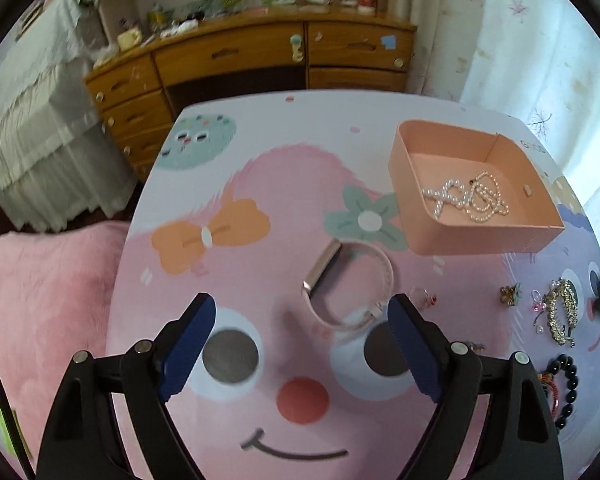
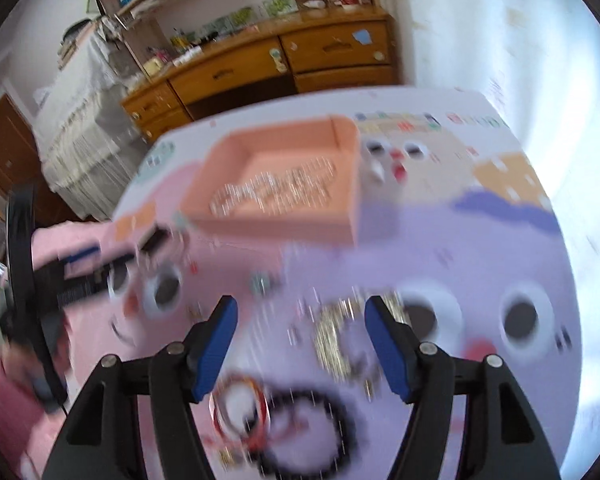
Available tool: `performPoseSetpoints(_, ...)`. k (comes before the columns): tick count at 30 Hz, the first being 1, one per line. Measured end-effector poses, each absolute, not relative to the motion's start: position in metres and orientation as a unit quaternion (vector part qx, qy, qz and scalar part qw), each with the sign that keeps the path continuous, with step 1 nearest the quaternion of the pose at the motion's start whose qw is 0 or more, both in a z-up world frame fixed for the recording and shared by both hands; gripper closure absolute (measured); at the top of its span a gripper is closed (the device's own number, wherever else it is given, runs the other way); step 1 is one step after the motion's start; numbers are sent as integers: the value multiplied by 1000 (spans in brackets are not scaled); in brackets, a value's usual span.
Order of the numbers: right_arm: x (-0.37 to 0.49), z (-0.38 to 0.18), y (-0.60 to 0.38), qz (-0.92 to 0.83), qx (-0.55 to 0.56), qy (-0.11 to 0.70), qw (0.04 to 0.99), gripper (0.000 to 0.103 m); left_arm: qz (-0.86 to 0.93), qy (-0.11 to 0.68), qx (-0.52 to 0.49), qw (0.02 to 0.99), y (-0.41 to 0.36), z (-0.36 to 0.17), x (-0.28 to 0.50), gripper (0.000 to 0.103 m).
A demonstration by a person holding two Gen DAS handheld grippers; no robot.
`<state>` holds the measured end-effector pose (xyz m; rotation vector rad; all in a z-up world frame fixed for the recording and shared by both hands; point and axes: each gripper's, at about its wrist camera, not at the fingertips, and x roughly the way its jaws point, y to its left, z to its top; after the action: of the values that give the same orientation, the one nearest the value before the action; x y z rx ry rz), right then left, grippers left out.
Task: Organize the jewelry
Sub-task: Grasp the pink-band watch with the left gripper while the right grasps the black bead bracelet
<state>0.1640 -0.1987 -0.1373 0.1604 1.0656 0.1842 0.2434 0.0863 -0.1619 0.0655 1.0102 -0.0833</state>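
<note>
My left gripper [image 1: 302,312] is open and empty above the cartoon table mat, just short of a pink watch-style bracelet [image 1: 350,284] with a metal face. A peach box [image 1: 472,188] at the far right holds pearl necklaces [image 1: 470,198]. My right gripper [image 2: 300,320] is open and empty, hovering over a gold chain piece [image 2: 334,340]; this view is blurred. A black bead bracelet [image 2: 312,436] and a red bracelet [image 2: 240,408] lie nearer. The box [image 2: 276,184] is beyond. The gold piece [image 1: 562,312] and black beads [image 1: 568,388] also show in the left wrist view.
Small earrings and charms [image 1: 510,294] lie scattered on the mat [image 1: 236,184]. A wooden dresser [image 1: 240,60] stands behind the table, a white-draped bed [image 1: 40,128] to the left and a pink blanket [image 1: 48,304] beside the table. My left gripper shows at the left of the right wrist view [image 2: 80,276].
</note>
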Motion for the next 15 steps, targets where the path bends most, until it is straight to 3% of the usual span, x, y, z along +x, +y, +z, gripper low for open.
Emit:
performPoseSetpoints(10, 70, -162, -171, -8, 25, 540, 841, 37, -81, 474, 53, 875, 93, -171, 272, 20)
performPoseSetpoints(13, 65, -172, -169, -33, 27, 547, 836, 37, -97, 482, 46, 870, 96, -178, 280, 29)
performPoseSetpoints(15, 62, -175, -169, -50, 34, 543, 837, 37, -108, 490, 42, 864, 97, -184, 283, 46)
